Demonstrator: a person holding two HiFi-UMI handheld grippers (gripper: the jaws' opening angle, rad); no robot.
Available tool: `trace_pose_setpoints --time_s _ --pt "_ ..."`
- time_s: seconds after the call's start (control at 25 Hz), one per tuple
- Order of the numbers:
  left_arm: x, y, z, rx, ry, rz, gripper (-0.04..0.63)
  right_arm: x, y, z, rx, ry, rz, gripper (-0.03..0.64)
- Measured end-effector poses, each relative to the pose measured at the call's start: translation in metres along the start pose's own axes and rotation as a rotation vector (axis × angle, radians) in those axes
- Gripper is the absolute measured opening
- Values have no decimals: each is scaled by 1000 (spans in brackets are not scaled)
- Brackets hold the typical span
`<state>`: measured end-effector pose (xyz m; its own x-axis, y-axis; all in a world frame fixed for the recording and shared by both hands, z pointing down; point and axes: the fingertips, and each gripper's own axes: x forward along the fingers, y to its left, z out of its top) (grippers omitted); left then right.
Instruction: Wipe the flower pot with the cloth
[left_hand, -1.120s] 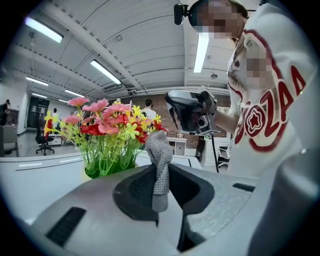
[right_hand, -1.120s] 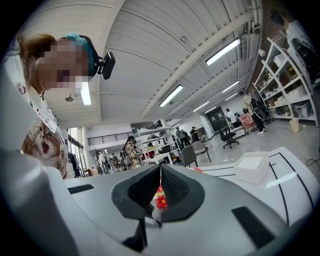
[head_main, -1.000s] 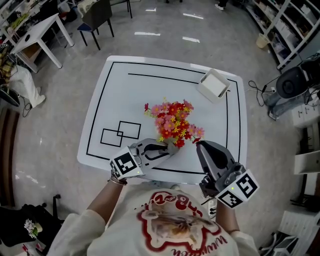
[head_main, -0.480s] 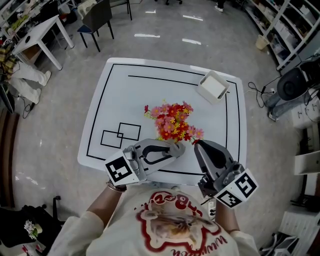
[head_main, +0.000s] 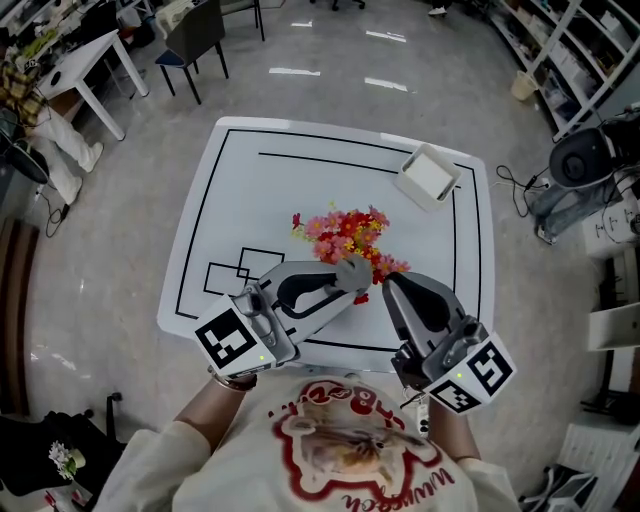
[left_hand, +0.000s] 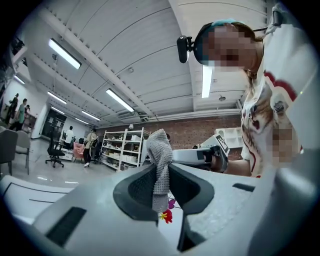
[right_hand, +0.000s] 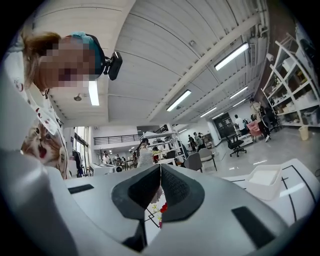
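A: What do your hand-held grippers hold?
B: Your left hand-held gripper (head_main: 342, 287) clamps the grey cloth (left_hand: 160, 155), just beside the flowers (head_main: 346, 232) on the tabletop (head_main: 250, 195). Your right hand-held gripper (head_main: 387, 282) is closed, empty.

Grey waffle-knit cloth (head_main: 352, 272); red, pink & yellow artificial flower bunch (head_main: 345, 230); white square table (head_main: 250, 190) w/ black line rectangles; plain white square tray (head_main: 428, 172).

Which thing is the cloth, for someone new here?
Find the white table with black lines, then the red and pink flowers at its middle. At their near edge the left gripper pinches the cloth: grey and knitted, unlike the bright petals.
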<state>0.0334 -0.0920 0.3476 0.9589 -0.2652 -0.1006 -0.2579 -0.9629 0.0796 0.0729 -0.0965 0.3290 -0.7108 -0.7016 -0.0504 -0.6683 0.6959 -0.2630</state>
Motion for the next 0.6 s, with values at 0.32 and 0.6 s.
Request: trace_pose_setpoints --time_s 0.32,0.6 --pt "9 -8 3 26 -19 -49 61 8 -4 -5 -3 -25 -23 5" --pt "17 -27 11 2 -11 -76 61 -13 8 15 -29 -85 -38 5"
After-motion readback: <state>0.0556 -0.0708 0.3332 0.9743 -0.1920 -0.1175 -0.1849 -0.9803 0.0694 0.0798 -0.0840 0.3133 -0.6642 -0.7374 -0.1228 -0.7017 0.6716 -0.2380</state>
